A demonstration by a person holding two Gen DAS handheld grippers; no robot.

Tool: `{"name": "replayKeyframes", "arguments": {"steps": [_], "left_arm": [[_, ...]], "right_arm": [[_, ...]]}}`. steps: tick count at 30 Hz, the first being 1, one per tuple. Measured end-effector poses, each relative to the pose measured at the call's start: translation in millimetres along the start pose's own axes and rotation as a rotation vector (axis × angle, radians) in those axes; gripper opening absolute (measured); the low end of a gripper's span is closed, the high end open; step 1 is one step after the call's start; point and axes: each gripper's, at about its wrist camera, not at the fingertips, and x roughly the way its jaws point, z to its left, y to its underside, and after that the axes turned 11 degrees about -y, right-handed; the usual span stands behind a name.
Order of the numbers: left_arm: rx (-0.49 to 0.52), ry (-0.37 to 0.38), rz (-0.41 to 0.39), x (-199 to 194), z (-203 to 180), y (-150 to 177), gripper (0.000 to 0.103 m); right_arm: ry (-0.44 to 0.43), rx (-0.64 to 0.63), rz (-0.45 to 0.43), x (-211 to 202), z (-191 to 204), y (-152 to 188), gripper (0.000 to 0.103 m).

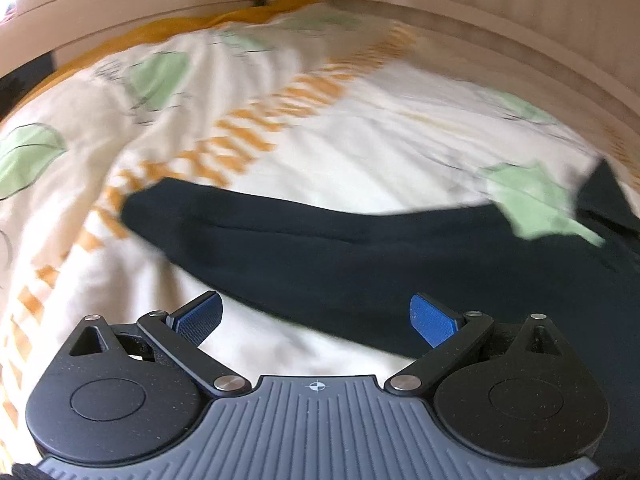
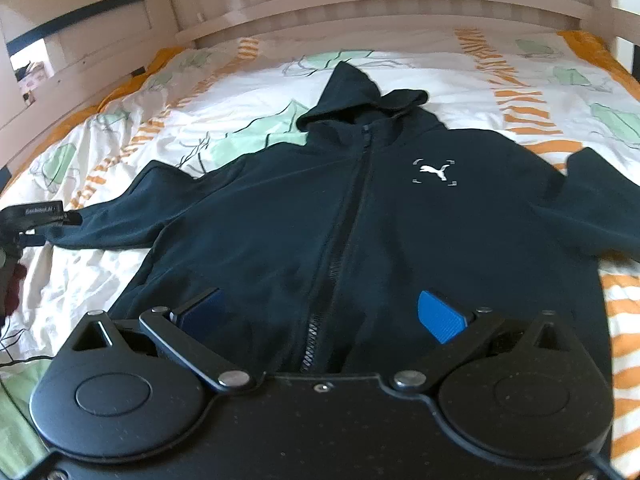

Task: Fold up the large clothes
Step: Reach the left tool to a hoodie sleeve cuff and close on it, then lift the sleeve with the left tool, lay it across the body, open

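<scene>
The dark zip hoodie (image 2: 320,208) is spread face-up on the bed (image 2: 168,120), hood far. Its left sleeve (image 1: 280,240) runs crosswise just beyond the left claw (image 1: 316,320) — wide, empty; the right claw (image 2: 320,316), also wide, hovers over the hem.

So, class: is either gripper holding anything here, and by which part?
Nothing is held. The left gripper and right gripper are both open above the dark hoodie, which lies flat on the bed.
</scene>
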Motion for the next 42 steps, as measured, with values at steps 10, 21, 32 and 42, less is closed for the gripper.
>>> {"name": "replayKeyframes", "arguments": {"steps": [10, 21, 32, 42], "left_arm": [[-0.039, -0.144, 0.086, 76, 49, -26, 0.101], [-0.099, -0.097, 0.029, 93, 59, -34, 0.030], [0.072, 0.040, -0.224, -2, 15, -76, 0.014], [0.166, 0.298, -0.361, -111, -77, -113, 0.014]], "right_arm": [[-0.021, -0.013, 0.059, 29, 4, -1, 0.102], [-0.013, -0.010, 0.127, 48, 1, 9, 0.102], [-0.005, -0.046, 0.126, 43, -8, 12, 0.102], [0.026, -0.030, 0.115, 13, -32, 12, 0.102]]}}
